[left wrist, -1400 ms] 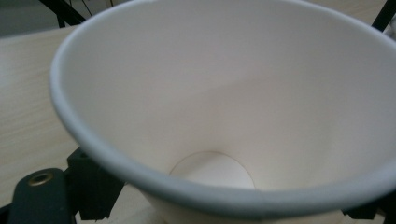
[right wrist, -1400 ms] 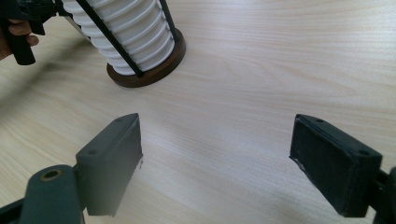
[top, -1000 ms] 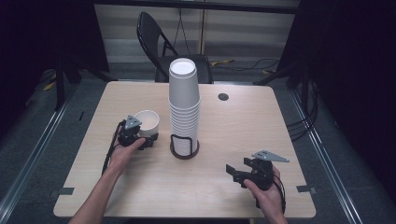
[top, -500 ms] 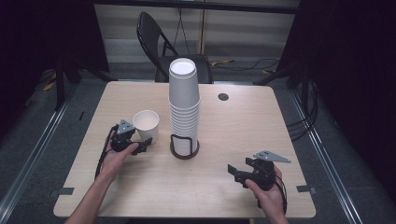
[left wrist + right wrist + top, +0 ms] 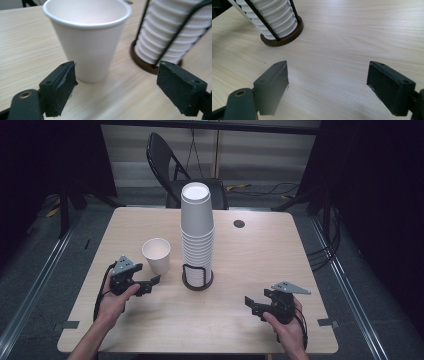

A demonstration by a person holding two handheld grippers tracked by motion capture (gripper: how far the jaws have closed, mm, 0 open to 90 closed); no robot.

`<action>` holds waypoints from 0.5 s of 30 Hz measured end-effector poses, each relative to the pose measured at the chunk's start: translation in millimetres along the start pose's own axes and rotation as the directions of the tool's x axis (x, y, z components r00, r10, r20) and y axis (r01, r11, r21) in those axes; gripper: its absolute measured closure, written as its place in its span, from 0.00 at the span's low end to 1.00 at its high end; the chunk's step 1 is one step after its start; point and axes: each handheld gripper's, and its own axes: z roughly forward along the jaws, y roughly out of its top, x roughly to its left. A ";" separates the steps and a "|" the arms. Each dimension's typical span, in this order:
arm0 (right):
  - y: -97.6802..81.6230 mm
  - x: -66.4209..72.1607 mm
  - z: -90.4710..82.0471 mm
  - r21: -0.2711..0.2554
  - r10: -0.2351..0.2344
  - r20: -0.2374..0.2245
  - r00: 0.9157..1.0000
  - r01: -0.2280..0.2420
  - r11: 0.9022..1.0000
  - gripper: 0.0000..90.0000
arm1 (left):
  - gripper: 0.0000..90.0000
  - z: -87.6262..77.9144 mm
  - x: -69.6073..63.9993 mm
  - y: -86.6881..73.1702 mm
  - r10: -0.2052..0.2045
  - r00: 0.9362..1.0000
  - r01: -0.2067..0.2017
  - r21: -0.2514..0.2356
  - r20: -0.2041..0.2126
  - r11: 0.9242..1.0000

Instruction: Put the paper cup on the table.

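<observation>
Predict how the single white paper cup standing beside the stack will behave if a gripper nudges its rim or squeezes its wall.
The single cup looks thin-walled and empty, so it is probably very light and would likely dent under a firm squeeze. Its base is narrower than its rim, so a nudge near the top may well tip it. On the smooth wooden table, a low push would probably slide it.

Both grippers are black all over: the left gripper (image 5: 150,283) carries a grey three-cornered plate (image 5: 124,263) on top and trails a black cable (image 5: 102,287) by the hand (image 5: 114,301), whose forearm is bare with no sleeve. The right gripper (image 5: 253,304) wears the same grey plate. Up close, the left gripper's (image 5: 116,86) blocky jaws have dark pads (image 5: 181,88), small screw holes and a brass-ringed hole at the left jaw's base.
</observation>
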 end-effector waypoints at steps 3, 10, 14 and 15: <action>-0.9 -1.4 -0.5 0.005 -0.003 0.007 1.000 0.003 1.000 0.18 | 0.17 -4.1 -7.2 -0.6 -0.013 1.000 0.014 -0.016 0.015 1.000; -3.1 -1.7 0.5 0.015 -0.010 0.007 1.000 0.010 1.000 0.18 | 0.17 -15.4 -39.8 3.3 0.018 0.999 -0.017 -0.032 0.043 0.999; -3.9 -1.0 0.8 0.017 -0.012 0.010 1.000 0.011 1.000 0.18 | 0.17 -19.0 -53.9 1.2 0.031 0.998 -0.028 -0.048 0.058 0.998; -4.2 -0.6 0.9 0.018 -0.010 0.012 1.000 0.009 1.000 0.18 | 0.17 -20.1 -57.7 -0.9 0.025 0.998 -0.022 -0.053 0.062 0.998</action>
